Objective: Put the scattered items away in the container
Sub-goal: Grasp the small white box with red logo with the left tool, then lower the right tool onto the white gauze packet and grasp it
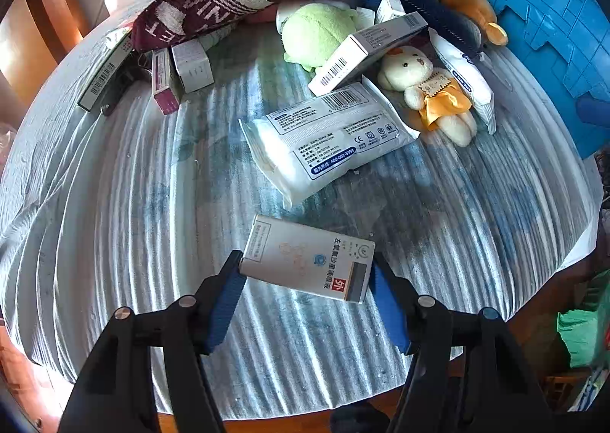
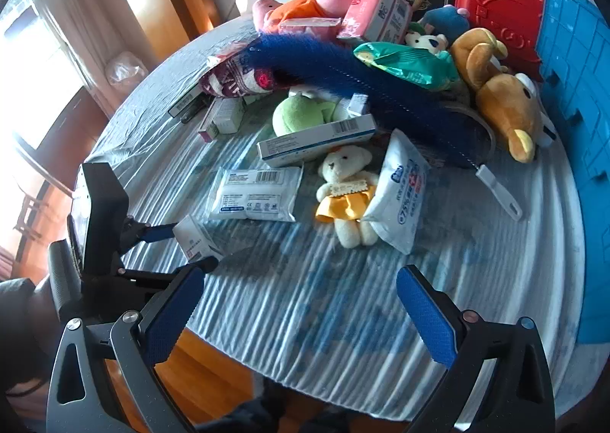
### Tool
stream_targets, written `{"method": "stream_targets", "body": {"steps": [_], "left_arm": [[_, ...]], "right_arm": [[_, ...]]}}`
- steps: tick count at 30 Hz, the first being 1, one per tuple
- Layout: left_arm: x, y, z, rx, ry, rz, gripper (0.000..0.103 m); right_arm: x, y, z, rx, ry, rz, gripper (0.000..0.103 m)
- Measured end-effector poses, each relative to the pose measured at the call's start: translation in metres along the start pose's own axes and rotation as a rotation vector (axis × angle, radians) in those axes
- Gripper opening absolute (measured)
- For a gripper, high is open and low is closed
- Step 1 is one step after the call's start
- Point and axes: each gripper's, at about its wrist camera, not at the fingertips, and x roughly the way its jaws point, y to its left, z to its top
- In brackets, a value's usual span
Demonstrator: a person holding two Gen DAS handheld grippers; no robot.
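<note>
Only the right wrist view shows the red plastic case [image 2: 499,5] and the brown plush bear [image 2: 503,97] at the far side of the pile. The left wrist view shows the small white cardboard medicine box [image 1: 309,259] close up, with a red square and a dark band at one end. The left gripper [image 1: 305,276] has its fingers [image 1: 225,303] pressed against both ends of the box, just above the striped tabletop [image 1: 114,223]. The right gripper [image 2: 301,318] is spread wide, holding nothing. The blue plastic crate [image 2: 579,120] stands at the right edge.

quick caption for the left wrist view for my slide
Left gripper closed on a white medicine box above the striped tablecloth, with plush toys and packets piled beyond.
</note>
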Motion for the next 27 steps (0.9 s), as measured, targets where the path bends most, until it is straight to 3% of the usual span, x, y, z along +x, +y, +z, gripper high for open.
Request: {"method": "stream_targets", "body": {"steps": [15,20,27], "left_arm": [[-0.043,0.082,-0.027,-0.136,-0.078,0.001,0.064],[-0.057,0.102,-0.037,-0.175,-0.102,0.01,0.064],[-0.071,0.125,-0.045,-0.204,-0.122,0.028,0.064]], "right_arm": [[0.101,0.067,0.042,-0.001,0.104,-0.029,0.103],[0.128,0.064,0.047,0.217,0.182,-0.02,0.103],[0.156,0.055,0.055,0.472,0.19,-0.095,0.103]]}}
